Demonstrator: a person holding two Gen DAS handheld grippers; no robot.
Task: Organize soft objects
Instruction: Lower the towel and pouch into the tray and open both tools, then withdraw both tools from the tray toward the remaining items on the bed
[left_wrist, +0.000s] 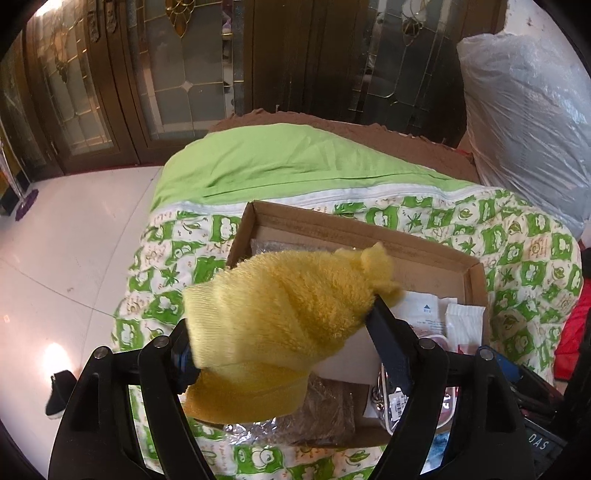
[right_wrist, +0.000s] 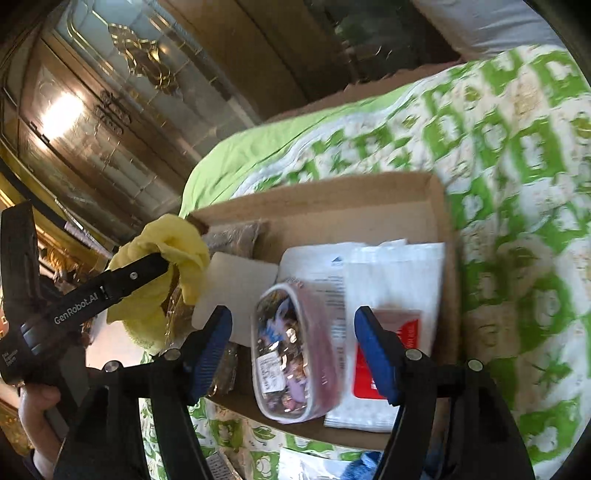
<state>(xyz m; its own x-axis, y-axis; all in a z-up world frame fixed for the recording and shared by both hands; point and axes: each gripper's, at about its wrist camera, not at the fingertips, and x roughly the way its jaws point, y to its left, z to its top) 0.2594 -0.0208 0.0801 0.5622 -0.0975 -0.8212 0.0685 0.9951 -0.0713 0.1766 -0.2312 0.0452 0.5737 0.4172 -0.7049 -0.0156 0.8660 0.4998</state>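
A fuzzy yellow sock (left_wrist: 280, 306) lies draped across both fingers of my left gripper (left_wrist: 280, 325) and covers their tips. The jaws stand apart, and the pads do not visibly pinch it. It hangs over the near left part of a shallow cardboard box (left_wrist: 354, 229). In the right wrist view the yellow sock (right_wrist: 184, 251) loops around one left finger (right_wrist: 129, 278). My right gripper (right_wrist: 293, 332) is open above the box (right_wrist: 439, 206). Below its blue pads (right_wrist: 210, 350) lies a clear plastic case (right_wrist: 295, 350), untouched.
White packets (right_wrist: 391, 273) and a red-and-white packet (right_wrist: 402, 343) lie in the box, which sits on a green-patterned quilt (left_wrist: 517, 258). A big plastic bag (left_wrist: 528, 122) stands at the far right. White floor (left_wrist: 74, 240) with a black shoe (left_wrist: 57, 395) is on the left.
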